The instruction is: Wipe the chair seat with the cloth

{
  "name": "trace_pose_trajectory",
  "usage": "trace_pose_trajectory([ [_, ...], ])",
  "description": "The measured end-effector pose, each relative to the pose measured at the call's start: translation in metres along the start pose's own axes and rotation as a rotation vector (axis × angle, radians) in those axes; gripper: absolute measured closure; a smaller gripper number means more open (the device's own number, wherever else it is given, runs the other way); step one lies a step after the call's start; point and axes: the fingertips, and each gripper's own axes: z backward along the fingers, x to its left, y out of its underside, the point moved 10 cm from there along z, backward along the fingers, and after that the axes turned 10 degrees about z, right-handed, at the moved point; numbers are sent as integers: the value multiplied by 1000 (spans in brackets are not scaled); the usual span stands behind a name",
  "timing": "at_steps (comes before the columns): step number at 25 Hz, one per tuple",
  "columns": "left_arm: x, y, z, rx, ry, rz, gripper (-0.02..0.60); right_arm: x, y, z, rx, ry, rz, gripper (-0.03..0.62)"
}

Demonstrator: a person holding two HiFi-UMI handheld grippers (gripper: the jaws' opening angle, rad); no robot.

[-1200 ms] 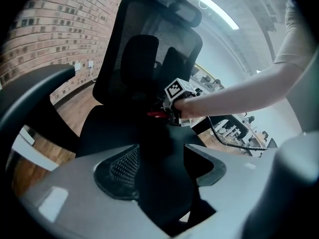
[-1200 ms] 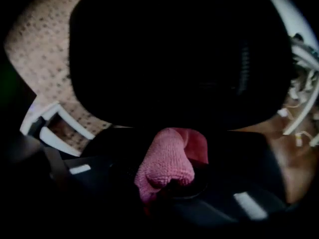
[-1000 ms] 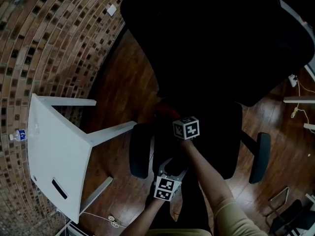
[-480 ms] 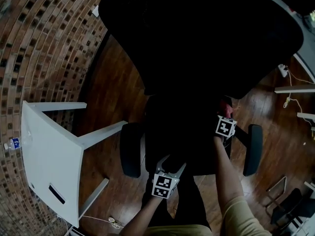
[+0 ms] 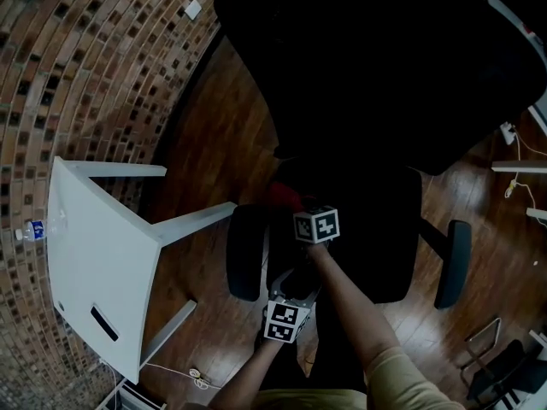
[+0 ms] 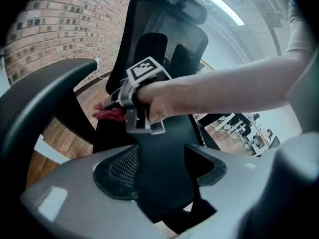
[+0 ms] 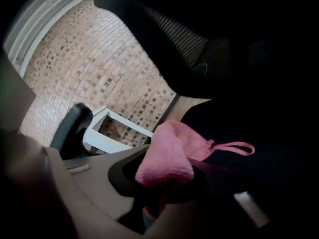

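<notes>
The black chair seat [image 5: 367, 229] fills the middle of the head view. My right gripper [image 5: 292, 207] is shut on a pink-red cloth [image 5: 282, 196] and presses it onto the seat's left rear part. In the right gripper view, the cloth [image 7: 169, 153] bulges out between the jaws [image 7: 167, 178], a loop trailing on the seat. My left gripper [image 5: 295, 282] stands open over the seat's front edge. Between its jaws [image 6: 162, 178] the left gripper view shows only the seat [image 6: 159, 148], with the cloth [image 6: 108, 113] farther back.
The tall black backrest [image 5: 367, 75] rises behind the seat. Armrests stand at the left [image 5: 245, 250] and right [image 5: 451, 263]. A white table [image 5: 94, 280] with a water bottle [image 5: 30, 231] stands left, against a brick wall. The floor is dark wood.
My right gripper swept the cloth over to the seat's right edge and has come back to the left rear part. The left gripper has stayed at the front edge.
</notes>
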Motion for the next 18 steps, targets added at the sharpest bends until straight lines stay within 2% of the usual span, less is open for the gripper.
trace_pose_trajectory([
  [2,5,-3,6,-4,-17,-15,299,8,2,-12,17,70,55,534],
  [4,7,-5,7,-6,-18,-25,299,-11,5,10,26,215,93,534],
  [7,2,-3,1,13,2,-25,299,-79,26,88,83,511,91,534],
  [10,-9,0,-5,24,27,-3,299,-143,45,190,155,855,121,534],
  [12,-17,4,-6,26,46,-6,299,-166,49,240,173,1008,103,534],
  [13,-20,5,-6,25,54,-10,299,-172,50,252,176,1032,87,534],
  [14,-22,6,-5,24,59,-15,299,-173,50,254,179,1020,80,534],
  [15,-23,6,-5,21,60,-19,299,-169,49,247,188,972,91,534],
  [16,-23,7,-4,17,58,-20,299,-160,47,234,194,885,117,534],
  [18,-20,10,-1,15,52,-13,299,-125,40,189,153,624,168,533],
])
